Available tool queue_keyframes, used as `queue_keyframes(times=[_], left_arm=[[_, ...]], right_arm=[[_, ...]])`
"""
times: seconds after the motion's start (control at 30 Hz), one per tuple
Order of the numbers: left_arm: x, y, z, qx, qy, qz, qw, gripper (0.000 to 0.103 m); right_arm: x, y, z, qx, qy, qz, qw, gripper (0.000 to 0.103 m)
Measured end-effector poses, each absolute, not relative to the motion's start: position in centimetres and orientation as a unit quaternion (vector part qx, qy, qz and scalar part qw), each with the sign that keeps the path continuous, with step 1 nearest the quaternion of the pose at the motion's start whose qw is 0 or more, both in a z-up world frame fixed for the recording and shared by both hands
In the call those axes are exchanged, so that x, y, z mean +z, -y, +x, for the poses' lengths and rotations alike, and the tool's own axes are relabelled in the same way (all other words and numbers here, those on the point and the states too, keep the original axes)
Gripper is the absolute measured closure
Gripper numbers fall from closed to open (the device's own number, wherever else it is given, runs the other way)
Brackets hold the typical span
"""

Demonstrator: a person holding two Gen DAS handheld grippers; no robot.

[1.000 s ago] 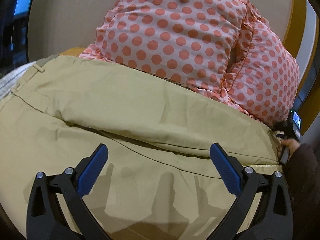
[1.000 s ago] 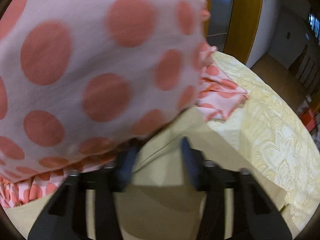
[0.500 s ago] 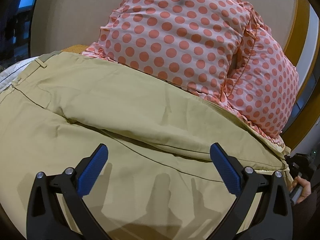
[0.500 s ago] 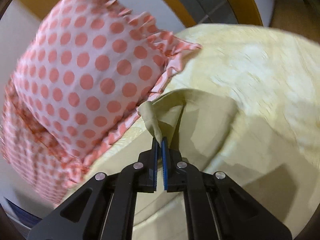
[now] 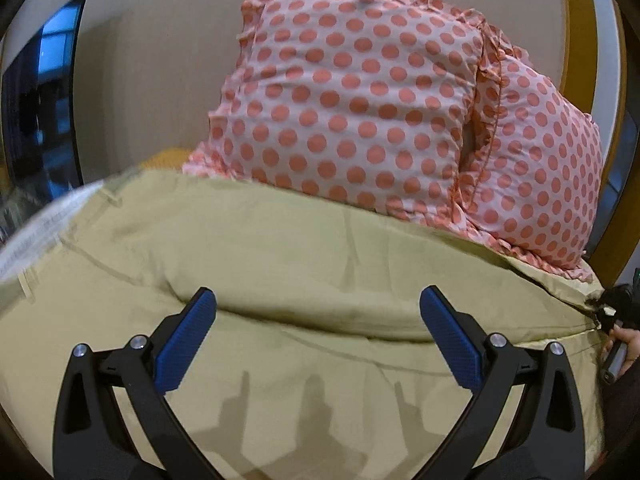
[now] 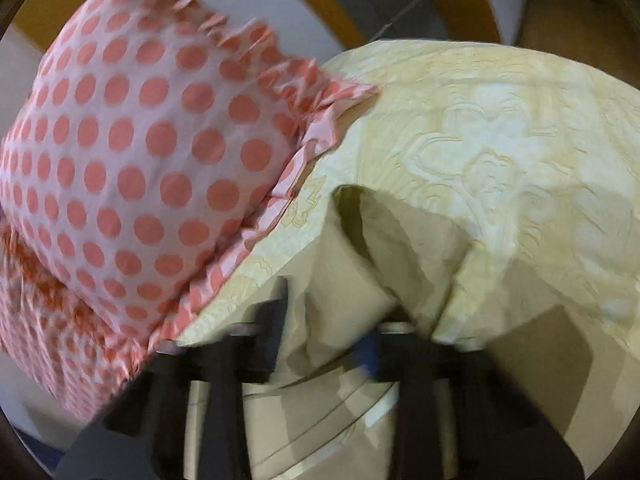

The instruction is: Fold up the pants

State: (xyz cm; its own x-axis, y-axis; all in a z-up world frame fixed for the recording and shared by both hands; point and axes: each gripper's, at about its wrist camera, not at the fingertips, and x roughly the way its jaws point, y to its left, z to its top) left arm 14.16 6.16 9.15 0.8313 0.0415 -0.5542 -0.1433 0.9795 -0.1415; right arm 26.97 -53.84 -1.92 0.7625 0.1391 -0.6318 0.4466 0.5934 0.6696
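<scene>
Khaki pants (image 5: 280,248) spread across bed, far edge against polka-dot pillows (image 5: 360,100). Left gripper (image 5: 316,320) wide apart, holding nothing. Right gripper (image 6: 320,344) buried in leg cloth, too blurry, can't tell grip. Risk: cloth snags on pillow frill, drags pillow along.

Left hand-held gripper (image 5: 318,326) spread wide, right hand-held gripper (image 6: 320,336) blurred

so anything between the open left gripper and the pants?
Nothing visible. The left gripper hangs open right over the khaki pants, with bare cloth between its blue pads. The polka-dot pillows sit behind the pants at their far edge, outside that gap. The right gripper is off at the pants' right end.
</scene>
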Motion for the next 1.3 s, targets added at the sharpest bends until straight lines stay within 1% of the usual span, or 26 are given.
queue_keyframes(times=[0.07, 0.2, 0.37, 0.47, 0.57, 0.63, 0.67, 0.7, 0.73, 0.8, 0.87, 0.93, 1.03, 1.1, 1.17, 1.3], left_arm=[[9.9, -7.1, 15.1, 0.031, -0.295, -0.089, 0.951, 0.002], [10.8, -10.2, 18.8, 0.015, -0.328, -0.137, 0.935, 0.002], [9.5, -13.1, 24.6, 0.024, -0.379, -0.191, 0.905, 0.003], [7.5, -13.4, 27.7, 0.036, -0.422, -0.201, 0.883, 0.011], [5.9, -13.3, 29.6, 0.051, -0.444, -0.206, 0.87, 0.02], [5.1, -13.6, 30.7, 0.06, -0.453, -0.21, 0.864, 0.03], [4.8, -13.7, 31.1, 0.06, -0.458, -0.214, 0.861, 0.051], [4.4, -13.9, 31.8, 0.049, -0.467, -0.221, 0.855, 0.092], [4.2, -14.2, 31.9, 0.036, -0.47, -0.233, 0.85, 0.099], [4.8, -14.8, 30.2, 0.032, -0.45, -0.266, 0.852, 0.1], [6.9, -14.7, 26.8, 0.021, -0.422, -0.259, 0.869, 0.1], [8.9, -14.8, 22.3, 0.009, -0.393, -0.256, 0.883, 0.1], [10.4, -14.6, 14.9, 0.008, -0.367, -0.248, 0.897, 0.095], [9.8, -13.9, 9.5, 0.029, -0.358, -0.23, 0.905, 0.092], [8.2, -13.1, 6.0, 0.049, -0.365, -0.217, 0.904, 0.092], [4.5, -12.9, 1.8, 0.072, -0.388, -0.229, 0.89, 0.092]], right_arm=[[-2.1, 54.5, 25.3, -0.055, -0.299, 0.475, 0.826, 0.101], [-1.1, 55.9, 21.2, 0.0, -0.232, 0.52, 0.822, 0.102], [1.2, 56.6, 16.5, 0.049, -0.167, 0.537, 0.825, 0.102], [2.3, 56.7, 15.3, 0.057, -0.149, 0.537, 0.829, 0.102], [2.7, 56.7, 14.3, 0.062, -0.144, 0.535, 0.83, 0.102], [2.6, 56.7, 14.1, 0.062, -0.147, 0.533, 0.831, 0.102], [2.5, 56.7, 14.1, 0.062, -0.15, 0.532, 0.831, 0.102], [2.4, 56.7, 14.1, 0.06, -0.154, 0.53, 0.832, 0.102], [2.3, 56.7, 14.1, 0.06, -0.156, 0.529, 0.832, 0.102], [2.3, 56.8, 13.7, 0.059, -0.159, 0.525, 0.834, 0.102], [2.8, 57.1, 12.7, 0.052, -0.154, 0.514, 0.842, 0.102], [3.0, 57.5, 11.7, 0.049, -0.148, 0.507, 0.848, 0.102], [2.6, 58.1, 9.8, 0.035, -0.153, 0.497, 0.853, 0.102], [1.5, 58.3, 8.8, 0.019, -0.169, 0.495, 0.852, 0.102], [0.0, 58.6, 8.2, 0.001, -0.19, 0.498, 0.846, 0.102], [-3.5, 59.3, 7.1, -0.021, -0.224, 0.523, 0.822, 0.102]])
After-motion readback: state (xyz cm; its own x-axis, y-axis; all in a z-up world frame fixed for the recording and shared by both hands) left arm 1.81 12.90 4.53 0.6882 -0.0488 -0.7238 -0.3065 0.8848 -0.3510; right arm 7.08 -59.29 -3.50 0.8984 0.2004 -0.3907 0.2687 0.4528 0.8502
